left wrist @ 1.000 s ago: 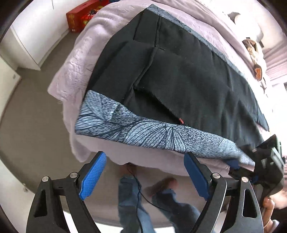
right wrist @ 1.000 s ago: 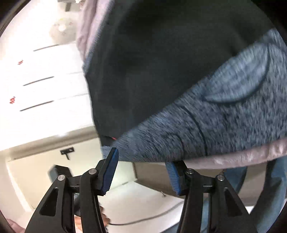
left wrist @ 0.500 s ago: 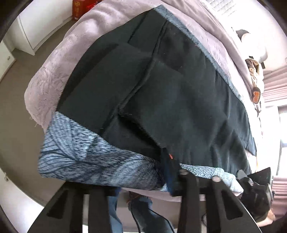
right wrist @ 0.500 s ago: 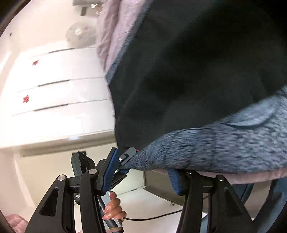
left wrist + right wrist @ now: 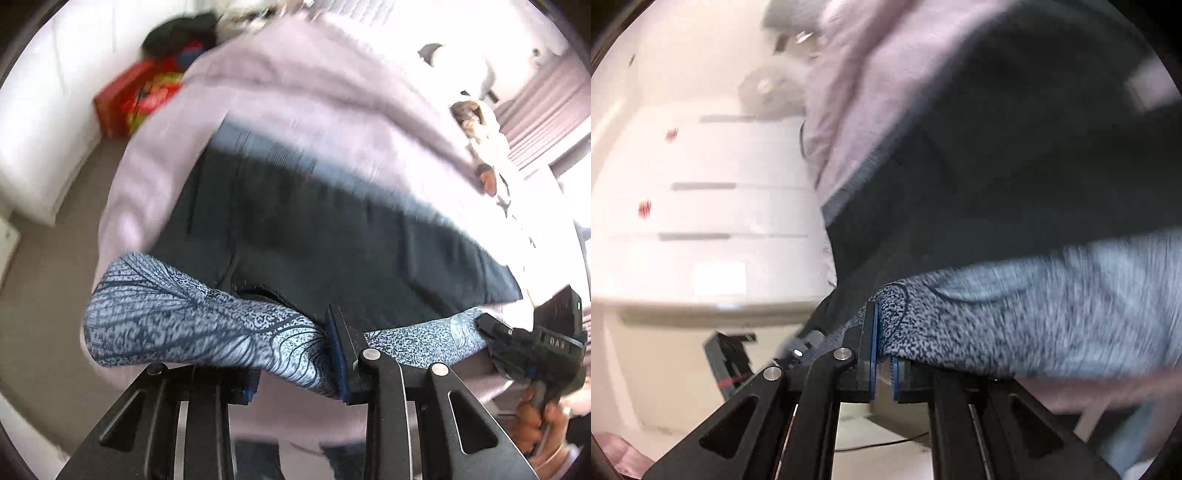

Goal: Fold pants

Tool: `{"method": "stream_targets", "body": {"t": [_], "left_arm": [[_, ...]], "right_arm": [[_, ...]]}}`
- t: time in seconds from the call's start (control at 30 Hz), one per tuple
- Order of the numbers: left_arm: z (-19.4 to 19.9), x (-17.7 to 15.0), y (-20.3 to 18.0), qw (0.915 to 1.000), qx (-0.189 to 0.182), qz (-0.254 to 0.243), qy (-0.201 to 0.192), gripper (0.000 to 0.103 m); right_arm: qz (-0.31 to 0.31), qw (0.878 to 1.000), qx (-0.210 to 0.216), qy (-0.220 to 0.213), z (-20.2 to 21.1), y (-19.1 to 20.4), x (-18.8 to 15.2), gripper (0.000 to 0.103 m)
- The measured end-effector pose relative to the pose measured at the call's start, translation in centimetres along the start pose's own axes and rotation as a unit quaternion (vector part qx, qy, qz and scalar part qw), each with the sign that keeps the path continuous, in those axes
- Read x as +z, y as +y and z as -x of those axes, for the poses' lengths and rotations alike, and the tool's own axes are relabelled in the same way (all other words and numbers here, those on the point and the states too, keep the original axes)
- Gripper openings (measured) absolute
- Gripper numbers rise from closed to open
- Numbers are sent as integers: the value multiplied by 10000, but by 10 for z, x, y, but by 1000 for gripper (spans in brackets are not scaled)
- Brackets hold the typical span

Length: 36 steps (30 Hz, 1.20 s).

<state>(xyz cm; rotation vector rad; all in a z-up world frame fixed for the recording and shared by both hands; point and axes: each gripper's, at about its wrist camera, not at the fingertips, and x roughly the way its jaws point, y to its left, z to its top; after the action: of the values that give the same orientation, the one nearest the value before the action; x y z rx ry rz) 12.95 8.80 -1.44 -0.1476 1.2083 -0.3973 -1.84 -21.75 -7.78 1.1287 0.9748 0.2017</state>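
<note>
The pants (image 5: pixel 332 236) are dark with a blue-grey leaf-print band (image 5: pixel 192 325) along the near edge. They lie on a pale pink bed cover (image 5: pixel 295 92). My left gripper (image 5: pixel 295 354) is shut on the printed band near its middle. My right gripper (image 5: pixel 884 354) is shut on the same band (image 5: pixel 1034 317) at its other end. It also shows at the right of the left wrist view (image 5: pixel 517 343). The dark part of the pants (image 5: pixel 1015 166) fills the right wrist view, blurred.
Red boxes (image 5: pixel 129 99) stand on the floor left of the bed. A white cabinet (image 5: pixel 44 129) lines the left wall. White drawers (image 5: pixel 701 206) are beside the bed in the right wrist view. Small items (image 5: pixel 476 122) lie at the bed's far right.
Both grippers closed on the printed band, having been open in front of it. The band is now lifted and bunched, and the views have swung with motion blur.
</note>
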Motion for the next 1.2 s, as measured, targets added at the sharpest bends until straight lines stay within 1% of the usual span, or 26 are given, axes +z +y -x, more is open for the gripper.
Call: {"method": "stream_targets", "body": {"t": [0.07,0.13,0.17,0.2,0.27,0.33,0.37,0.4,0.43,0.47,0.5,0.53,0.57,0.6,0.63,0.67,0.73,0.8,0.87,0.9,0.93,0.97,1.0,1.07,1.13,1.2], "left_arm": [[-7,28,-10,9995,89,-141,-260,33],[-23,60,-14,9981,260,-201,-515,34],[-33,72,-13,9976,339,-194,-577,40],[-44,84,-11,9965,474,-169,-671,51],[-71,104,-7,9932,781,-150,-847,55],[-96,115,-2,9922,972,-62,-781,55],[-113,120,2,9909,1127,-19,-731,59],[-124,122,4,9895,1283,-16,-669,66],[-137,124,4,9870,1500,-8,-574,66],[-146,125,7,9861,1590,28,-487,66],[-146,126,11,9858,1613,100,-447,66],[-141,127,13,9850,1641,163,-498,66],[-130,126,14,9835,1702,169,-596,66],[-121,124,14,9826,1734,123,-660,66],[-111,122,14,9816,1784,23,-677,66],[-107,120,11,9809,1828,-81,-654,66],[-100,110,4,9805,1864,-288,-548,66],[-95,98,-7,9822,1779,-471,-379,66],[-92,85,-24,9860,1508,-680,-203,66],[-92,75,-37,9886,1248,-840,-76,66],[-93,70,-47,9896,1070,-965,26,66],[-94,63,-59,9897,878,-1117,144,66],[-96,55,-73,9891,663,-1286,269,66],[-100,40,-102,9853,251,-1616,503,66],[-103,23,-135,9776,-46,-1981,703,66],[-108,6,-167,9682,-290,-2294,957,66]], "right_arm": [[322,9991,-120,229,-2,12,33,6],[521,9973,-199,486,-12,20,61,6],[613,9959,-208,630,-24,28,78,7],[674,9948,-235,732,-37,29,99,7],[677,9929,-345,912,-58,22,131,10],[625,9911,-437,1087,-81,10,166,10],[649,9895,-503,1186,-96,2,180,11],[653,9881,-577,1269,-107,-4,189,12],[640,9865,-715,1327,-119,-9,197,13],[619,9849,-836,1381,-127,-13,204,16],[582,9833,-945,1444,-137,-21,207,16],[541,9835,-943,1443,-137,-23,206,18],[437,9853,-844,1420,-134,-23,204,27],[411,9866,-725,1404,-129,-19,202,56],[446,9871,-639,1396,-123,-14,199,75],[631,9859,-672,1396,-111,-2,192,90],[1003,9828,-760,1350,-83,14,176,90],[1091,9843,-749,1165,-57,22,162,90],[1081,9861,-849,929,-29,23,145,90],[1102,9859,-1048,701,-5,22,130,90],[1087,9852,-1193,578,2,23,140,90],[1048,9841,-1375,407,20,20,128,90],[863,9844,-1524,164,47,10,112,90],[506,9847,-1664,-138,84,-10,94,90],[31,9798,-1945,-470,117,-36,75,90],[-474,9723,-2136,-824,161,-64,43,90]]}}
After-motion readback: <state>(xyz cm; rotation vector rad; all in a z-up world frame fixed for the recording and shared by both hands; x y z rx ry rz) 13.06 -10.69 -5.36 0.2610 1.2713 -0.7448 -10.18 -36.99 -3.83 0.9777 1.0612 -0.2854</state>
